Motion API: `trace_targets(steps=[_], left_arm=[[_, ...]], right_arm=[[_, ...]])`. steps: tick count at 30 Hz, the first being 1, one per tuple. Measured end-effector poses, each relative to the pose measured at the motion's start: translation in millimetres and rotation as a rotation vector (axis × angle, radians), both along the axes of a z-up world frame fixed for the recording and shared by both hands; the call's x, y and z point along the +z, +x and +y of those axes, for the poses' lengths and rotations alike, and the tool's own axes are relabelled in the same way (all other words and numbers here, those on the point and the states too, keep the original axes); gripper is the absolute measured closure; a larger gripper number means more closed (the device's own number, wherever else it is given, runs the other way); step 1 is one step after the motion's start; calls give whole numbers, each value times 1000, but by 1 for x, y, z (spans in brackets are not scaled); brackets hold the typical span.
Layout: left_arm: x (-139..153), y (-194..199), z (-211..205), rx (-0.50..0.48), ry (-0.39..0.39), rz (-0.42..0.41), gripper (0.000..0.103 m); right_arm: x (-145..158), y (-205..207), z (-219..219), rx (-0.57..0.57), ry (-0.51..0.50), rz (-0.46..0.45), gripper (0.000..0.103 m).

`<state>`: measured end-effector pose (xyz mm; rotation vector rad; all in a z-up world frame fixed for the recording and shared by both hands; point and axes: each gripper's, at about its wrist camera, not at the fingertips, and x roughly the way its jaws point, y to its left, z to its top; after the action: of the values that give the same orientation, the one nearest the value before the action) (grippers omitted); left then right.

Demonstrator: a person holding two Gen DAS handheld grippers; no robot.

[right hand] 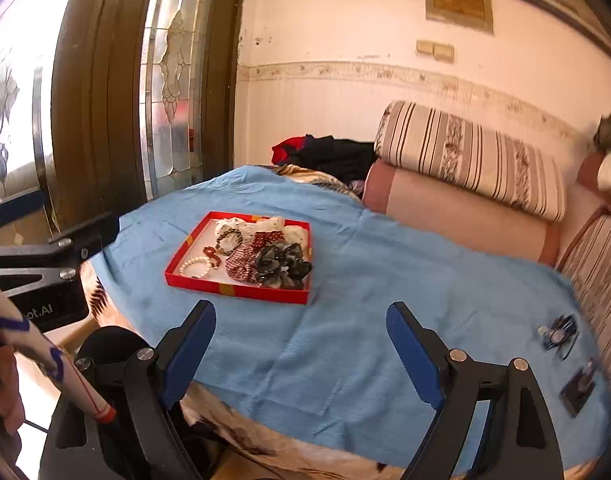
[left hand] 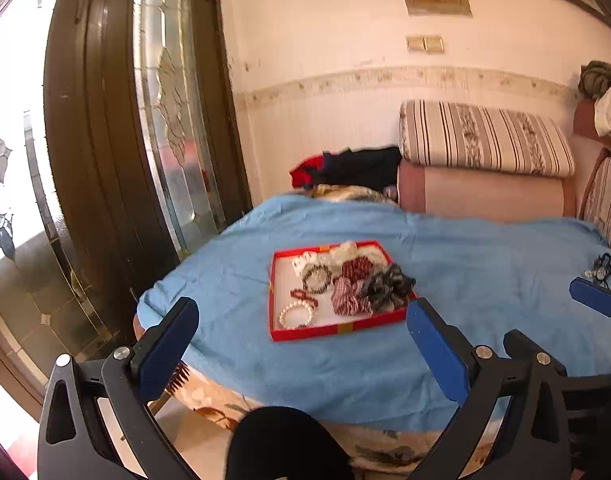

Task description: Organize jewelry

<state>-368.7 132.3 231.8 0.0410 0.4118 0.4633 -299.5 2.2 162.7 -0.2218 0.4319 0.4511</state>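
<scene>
Left hand-held gripper (left hand: 301, 352) w/ jaws spread wide, nothing between them, hovering above the near edge of the blue cloth (left hand: 465, 272). Right hand-held gripper (right hand: 301, 352) also wide open & empty, above the same cloth. Red tray (left hand: 305, 334) sits mid-cloth, ahead of both: pearl bracelet (left hand: 296, 314), dark bead bracelet (left hand: 316, 278), red checked scrunchie (left hand: 347, 298), grey scrunchie (left hand: 387, 286) inside. Small dark hair clip (right hand: 559, 334) lies well apart, far right on the cloth

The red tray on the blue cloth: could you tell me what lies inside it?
The red tray holds bead bracelets and fabric scrunchies; anything beneath the scrunchies is hidden.
</scene>
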Motion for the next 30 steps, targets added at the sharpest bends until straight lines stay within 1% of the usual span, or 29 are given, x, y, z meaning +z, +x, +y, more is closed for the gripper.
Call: trace_targets(steps=[3,4,6,8,10,13,19,23,27,30], left_arm=[[-5,2,9,30,-33,-8,0],[-6,5,12,34,-45,0,0],[-16,15,22,66,-67,45,0],[-25,25,28,101,-61,82,0],[-31,34,34,164,-29,116,0],[-39,40,43,186,-28,126,0],[-64,60,53,161,-75,216,0],[-70,68,57,150,-92,237,0],[-76,74,60,139,-94,246,0],[-81,80,62,129,-106,271,0]], right_arm=[[1,-3,0,-23,-23,-33,11],[0,-3,1,-28,-31,-37,11],[-5,1,5,-29,-49,-31,11],[-11,6,9,-27,-66,-15,11],[-17,13,15,-18,-78,11,11],[-27,19,19,-14,-99,30,11],[-49,36,27,-9,-149,102,11],[-53,43,29,-14,-157,108,11],[-65,51,32,-16,-162,145,11],[-71,56,35,-14,-172,162,11]])
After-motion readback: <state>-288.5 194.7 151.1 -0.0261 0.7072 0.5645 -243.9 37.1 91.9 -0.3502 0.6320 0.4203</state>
